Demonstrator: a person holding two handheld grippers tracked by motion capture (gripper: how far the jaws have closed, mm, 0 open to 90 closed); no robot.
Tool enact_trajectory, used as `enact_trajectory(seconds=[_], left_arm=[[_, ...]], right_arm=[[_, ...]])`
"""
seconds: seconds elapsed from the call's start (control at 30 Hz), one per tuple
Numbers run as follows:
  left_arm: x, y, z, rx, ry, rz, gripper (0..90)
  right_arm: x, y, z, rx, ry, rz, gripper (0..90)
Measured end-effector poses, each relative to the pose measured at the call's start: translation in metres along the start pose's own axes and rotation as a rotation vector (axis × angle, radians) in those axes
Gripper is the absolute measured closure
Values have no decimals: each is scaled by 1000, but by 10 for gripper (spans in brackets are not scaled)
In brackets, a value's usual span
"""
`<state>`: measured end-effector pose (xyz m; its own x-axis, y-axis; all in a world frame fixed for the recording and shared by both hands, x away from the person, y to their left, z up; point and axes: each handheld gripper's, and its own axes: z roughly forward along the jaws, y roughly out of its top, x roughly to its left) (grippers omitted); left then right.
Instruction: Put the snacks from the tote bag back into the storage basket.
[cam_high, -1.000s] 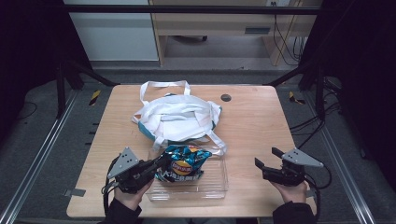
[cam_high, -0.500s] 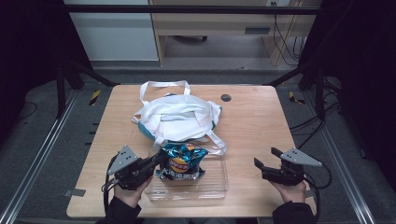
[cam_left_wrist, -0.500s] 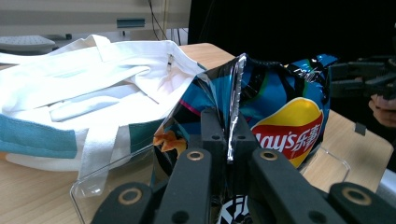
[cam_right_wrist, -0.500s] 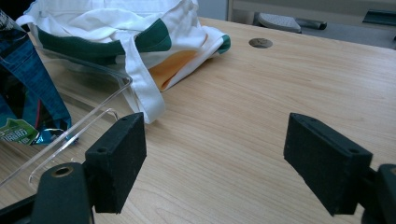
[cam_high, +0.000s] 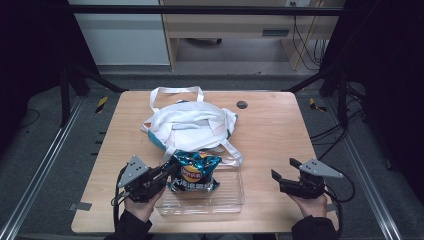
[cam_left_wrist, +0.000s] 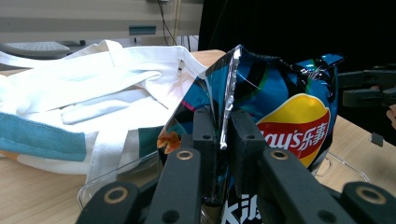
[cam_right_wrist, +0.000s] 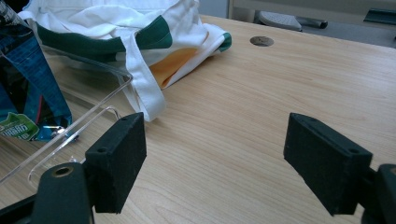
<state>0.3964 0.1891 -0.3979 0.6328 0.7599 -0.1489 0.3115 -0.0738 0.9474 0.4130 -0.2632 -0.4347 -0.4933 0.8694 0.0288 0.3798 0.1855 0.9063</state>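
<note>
A blue crisp bag (cam_high: 194, 172) (cam_left_wrist: 285, 112) stands upright in a clear plastic tray (cam_high: 227, 202) at the table's near middle. My left gripper (cam_high: 167, 172) (cam_left_wrist: 223, 135) is shut on the bag's left side seam, which runs up between the two black jaws. A white tote bag (cam_high: 187, 125) (cam_left_wrist: 88, 88) (cam_right_wrist: 135, 28) with teal trim lies just behind the tray, one strap over its rim. My right gripper (cam_high: 285, 170) (cam_right_wrist: 215, 156) hovers open at the near right, nothing between its jaws, apart from the tray.
A small dark round hole (cam_high: 242, 104) (cam_right_wrist: 261, 41) marks the table top at the far right of the tote. Bare wood (cam_high: 280, 135) stretches between the tote and my right gripper. Black frame bars and cables stand around the table.
The crisp bag has risen and tipped more upright in the tray, held by my left gripper. My right gripper has barely moved.
</note>
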Motion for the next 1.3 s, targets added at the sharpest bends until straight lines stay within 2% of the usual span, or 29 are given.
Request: enact_trajectory(seconds=[0.17, 0.37, 0.7, 1.0, 1.17, 1.3], left_arm=[[2, 1, 4, -10, 15, -19, 805], [2, 3, 9, -16, 36, -19, 798], [9, 7, 21, -26, 59, -60, 796], [12, 8, 28, -30, 77, -60, 780], [13, 7, 28, -19, 80, -55, 736], [12, 8, 28, -14, 74, -55, 652]], right_arm=[[-1, 0, 1, 5, -1, 0, 212], [0, 0, 2, 7, -2, -4, 212], [1, 0, 4, 12, -1, -5, 213], [1, 0, 5, 21, -3, -8, 213], [1, -1, 6, 27, -2, -6, 213], [1, 0, 5, 22, -3, -8, 213]])
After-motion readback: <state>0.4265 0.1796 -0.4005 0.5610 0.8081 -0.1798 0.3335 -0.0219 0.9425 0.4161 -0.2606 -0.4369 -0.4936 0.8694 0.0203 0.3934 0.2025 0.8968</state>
